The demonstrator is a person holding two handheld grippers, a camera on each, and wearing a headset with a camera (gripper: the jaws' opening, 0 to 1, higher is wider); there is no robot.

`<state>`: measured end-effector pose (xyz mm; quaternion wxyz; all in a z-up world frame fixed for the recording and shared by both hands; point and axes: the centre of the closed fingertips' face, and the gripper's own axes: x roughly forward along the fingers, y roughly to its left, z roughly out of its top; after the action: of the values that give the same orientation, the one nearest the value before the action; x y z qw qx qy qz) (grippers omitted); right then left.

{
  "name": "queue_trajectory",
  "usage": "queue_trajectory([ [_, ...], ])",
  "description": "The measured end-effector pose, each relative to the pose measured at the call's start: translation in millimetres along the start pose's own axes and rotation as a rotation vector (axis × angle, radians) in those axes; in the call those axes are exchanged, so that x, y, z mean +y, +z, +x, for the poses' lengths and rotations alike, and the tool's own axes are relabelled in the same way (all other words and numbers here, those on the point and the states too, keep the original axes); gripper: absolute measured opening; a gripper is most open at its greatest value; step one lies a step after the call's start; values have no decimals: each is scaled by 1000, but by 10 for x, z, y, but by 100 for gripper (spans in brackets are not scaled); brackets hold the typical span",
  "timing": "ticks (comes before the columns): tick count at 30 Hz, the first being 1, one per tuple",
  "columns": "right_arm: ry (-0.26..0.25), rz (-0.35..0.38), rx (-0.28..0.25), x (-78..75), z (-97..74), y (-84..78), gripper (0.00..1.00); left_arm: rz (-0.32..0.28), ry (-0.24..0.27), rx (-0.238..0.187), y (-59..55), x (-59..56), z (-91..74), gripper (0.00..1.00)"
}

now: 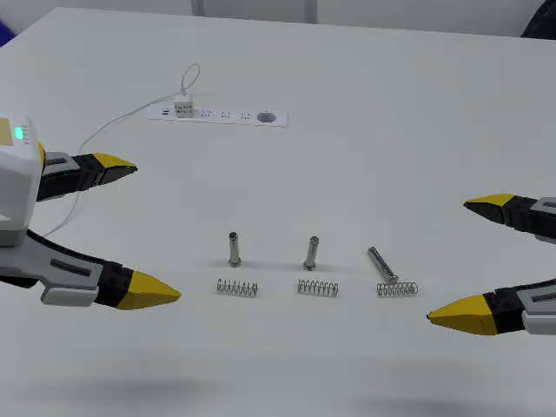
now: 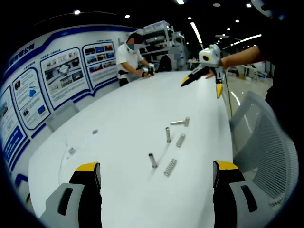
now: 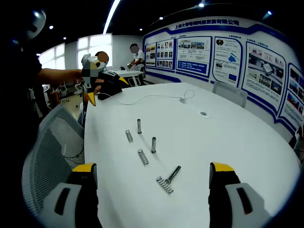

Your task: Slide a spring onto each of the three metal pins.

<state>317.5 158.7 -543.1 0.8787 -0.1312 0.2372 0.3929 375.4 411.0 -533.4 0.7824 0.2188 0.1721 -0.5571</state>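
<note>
White laminate tabletop [image 1: 391, 104] spreads under everything, wide and rounded at its far end. My left gripper [image 1: 156, 230], grey and black with yellow tips, hangs over the table's left side, its jaws spread wide with nothing between them. My right gripper [image 1: 447, 261], of the same make, hangs over the right side, its jaws just as wide and just as empty. Far back lies a long white power strip [image 1: 217, 115], and a thin white cable [image 1: 104, 130] curls from it towards my left gripper.

Between the two grippers the small parts sit in a row. Two short silver metal pins stand upright on their wider ends: the left pin [image 1: 234, 248] and the middle pin [image 1: 311, 253]. The right pin [image 1: 380, 264] lies slanting on its side. In front of each lies a small coiled wire spring, flat on the table: the left spring [image 1: 237, 287], the middle spring [image 1: 318, 287] and the right spring [image 1: 398, 288]. The first two lie apart from their pins. The right spring seems to touch the fallen pin's near end, though I cannot be sure at this size.
</note>
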Motion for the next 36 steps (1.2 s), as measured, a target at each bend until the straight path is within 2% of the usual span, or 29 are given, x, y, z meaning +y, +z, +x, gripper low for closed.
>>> queue_trajectory([
  [6, 5, 0, 13, 41, -2, -16, 99, -4, 6, -9, 21, -18, -18, 100],
  [12, 0, 0, 1, 54, -11, 10, 99, 14, 20, 5, 8, 6, -31, 100],
  [19, 7, 6, 18, 73, 6, -38, 99, 14, 17, 2, 33, -11, -40, 100],
  [22, 10, 2, 25, 73, 22, -48, 99, 6, 10, -13, 96, -3, -68, 100],
  [26, 8, 7, 21, 57, 40, -47, 99, 21, 20, -10, 141, 43, -98, 100],
  [27, 8, 7, 23, 58, 43, -49, 99, 14, 23, -24, 171, 50, -102, 100],
  [28, 9, 6, 27, 59, 47, -54, 99, 7, 27, -59, 235, 59, -103, 100],
  [31, 10, 8, 25, 69, 51, -52, 99, -16, 30, -91, 303, 73, -109, 100],
  [36, 13, 10, 32, 85, 50, -70, 99, -8, 36, -86, 303, 86, -90, 100],
])
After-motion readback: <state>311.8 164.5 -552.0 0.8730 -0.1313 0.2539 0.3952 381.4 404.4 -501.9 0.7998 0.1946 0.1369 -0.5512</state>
